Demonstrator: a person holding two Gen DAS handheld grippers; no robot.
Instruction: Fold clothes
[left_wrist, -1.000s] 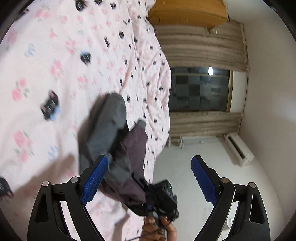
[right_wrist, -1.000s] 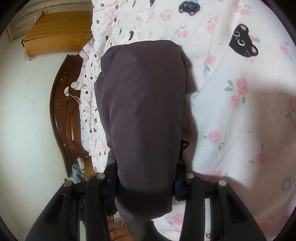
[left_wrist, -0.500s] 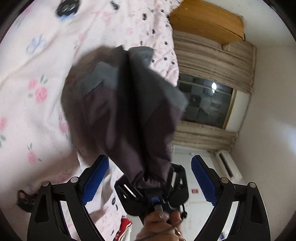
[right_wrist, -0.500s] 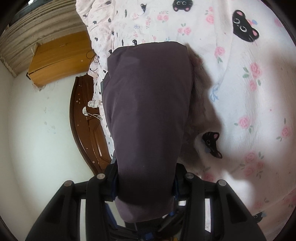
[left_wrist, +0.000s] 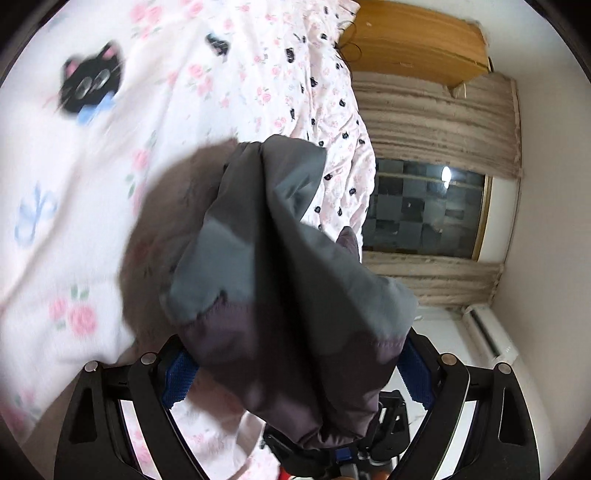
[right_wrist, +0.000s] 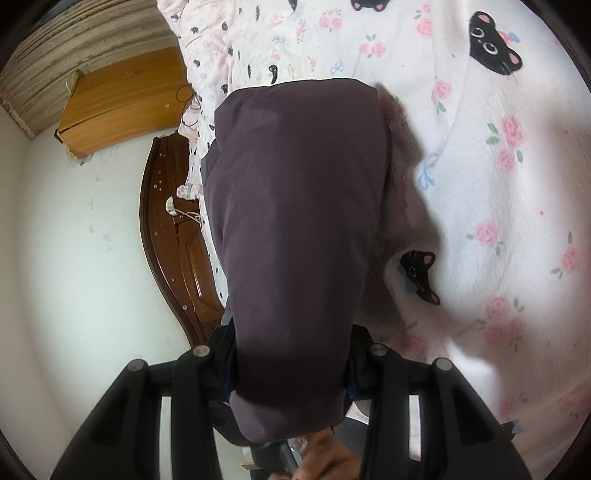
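A dark purple-grey garment (right_wrist: 295, 203) with a lighter grey lining hangs down over the flowered bed sheet (right_wrist: 498, 184). My right gripper (right_wrist: 290, 373) is shut on its bunched upper end, and the cloth hides the pads. In the left wrist view the same garment (left_wrist: 280, 258) fills the middle. It drapes between the spread blue pads (left_wrist: 177, 380) of my left gripper (left_wrist: 295, 373), which stands open around it. The right gripper (left_wrist: 343, 450) shows below, clamping the cloth. The garment's lower end casts a shadow on the sheet (left_wrist: 74, 184).
The bed has a white-pink sheet printed with roses and black cat faces. A dark wooden headboard (right_wrist: 173, 236) and an orange wooden cabinet (right_wrist: 122, 99) stand beside it. A curtained window (left_wrist: 424, 214) and an air conditioner (left_wrist: 491, 332) are beyond. A hand (right_wrist: 325, 454) holds the right gripper.
The right gripper lifted the garment off the sheet. The left gripper closed in on it, so the cloth now hangs between its open fingers.
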